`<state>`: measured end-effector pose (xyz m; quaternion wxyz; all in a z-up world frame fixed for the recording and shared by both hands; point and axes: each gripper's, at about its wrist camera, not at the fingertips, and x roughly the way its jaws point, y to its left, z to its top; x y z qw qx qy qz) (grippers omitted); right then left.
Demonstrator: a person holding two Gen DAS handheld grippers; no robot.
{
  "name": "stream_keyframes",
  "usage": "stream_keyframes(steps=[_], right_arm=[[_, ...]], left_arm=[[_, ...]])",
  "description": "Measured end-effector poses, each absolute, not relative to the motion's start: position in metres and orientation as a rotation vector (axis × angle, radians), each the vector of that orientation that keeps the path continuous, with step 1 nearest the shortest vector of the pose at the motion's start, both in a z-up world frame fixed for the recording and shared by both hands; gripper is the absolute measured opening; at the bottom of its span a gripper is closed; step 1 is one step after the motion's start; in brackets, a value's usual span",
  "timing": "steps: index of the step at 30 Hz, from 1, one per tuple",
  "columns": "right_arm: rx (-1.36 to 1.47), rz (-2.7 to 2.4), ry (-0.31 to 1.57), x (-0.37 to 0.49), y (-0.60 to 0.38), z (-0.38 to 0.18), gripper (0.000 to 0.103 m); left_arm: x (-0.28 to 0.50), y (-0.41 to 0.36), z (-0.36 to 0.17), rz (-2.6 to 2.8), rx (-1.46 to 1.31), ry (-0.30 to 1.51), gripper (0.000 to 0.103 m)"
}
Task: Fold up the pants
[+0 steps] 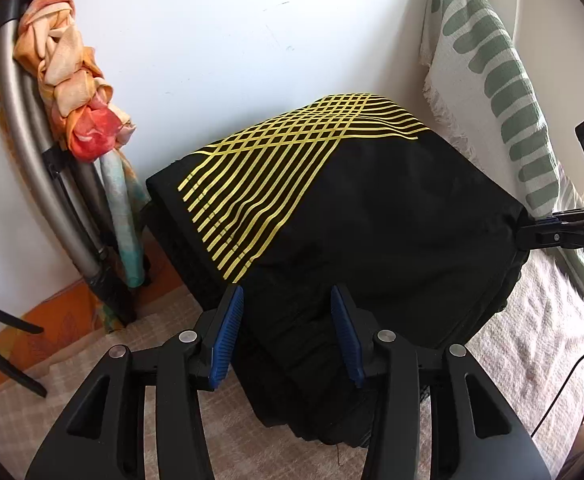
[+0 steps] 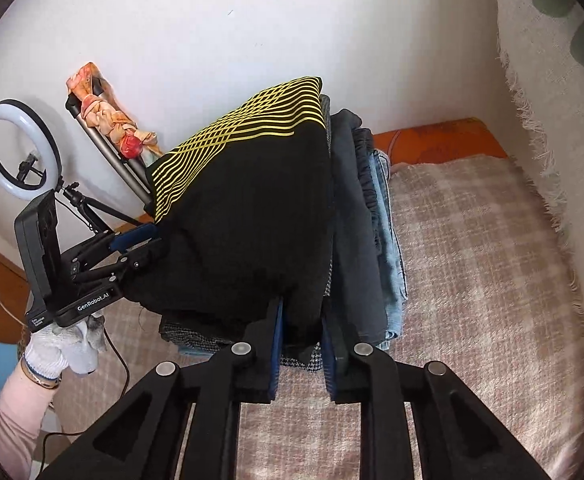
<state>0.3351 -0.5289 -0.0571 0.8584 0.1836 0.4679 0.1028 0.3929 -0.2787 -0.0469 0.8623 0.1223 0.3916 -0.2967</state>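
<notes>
Folded black pants (image 1: 372,216) with yellow crossing stripes lie on top of a stack of folded clothes; they also show in the right wrist view (image 2: 244,220). My left gripper (image 1: 288,312) is open, its blue pads on either side of the near edge of the pants; it also shows in the right wrist view (image 2: 140,244). My right gripper (image 2: 302,320) is shut on the pants' edge; in the left wrist view it (image 1: 532,228) pinches the pants' right corner.
The stack holds dark and denim garments (image 2: 372,216) on a checked blanket (image 2: 472,260). A green-patterned cushion (image 1: 504,92) leans on the wall. A scarf-wrapped metal frame (image 1: 68,92) and a ring light (image 2: 20,148) stand at the left.
</notes>
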Motion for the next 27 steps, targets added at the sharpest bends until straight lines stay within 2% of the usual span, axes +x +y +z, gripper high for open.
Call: stream_keyframes(steps=[2,12,15,19,27], right_arm=[[0.409,0.208,0.971,0.329,-0.53,-0.055,0.037],[0.294,0.16,0.867,0.286,-0.498,-0.026,0.044],[0.252,0.135,0.832,0.273,-0.484,-0.019,0.05],[0.196,0.1,0.777,0.252,-0.465,-0.007,0.055],[0.125,0.037,0.709,0.21,-0.432,0.007,0.076]], left_arm=[[0.394,-0.269,-0.048,-0.613,0.239,0.835,0.046],[0.372,-0.228,-0.027,-0.582,0.17,0.837,0.047],[0.36,-0.218,-0.015,-0.59,0.125,0.831,0.047],[0.334,-0.209,0.001,-0.616,0.076,0.809,0.054],[0.274,-0.193,0.022,-0.639,0.034,0.772,0.068]])
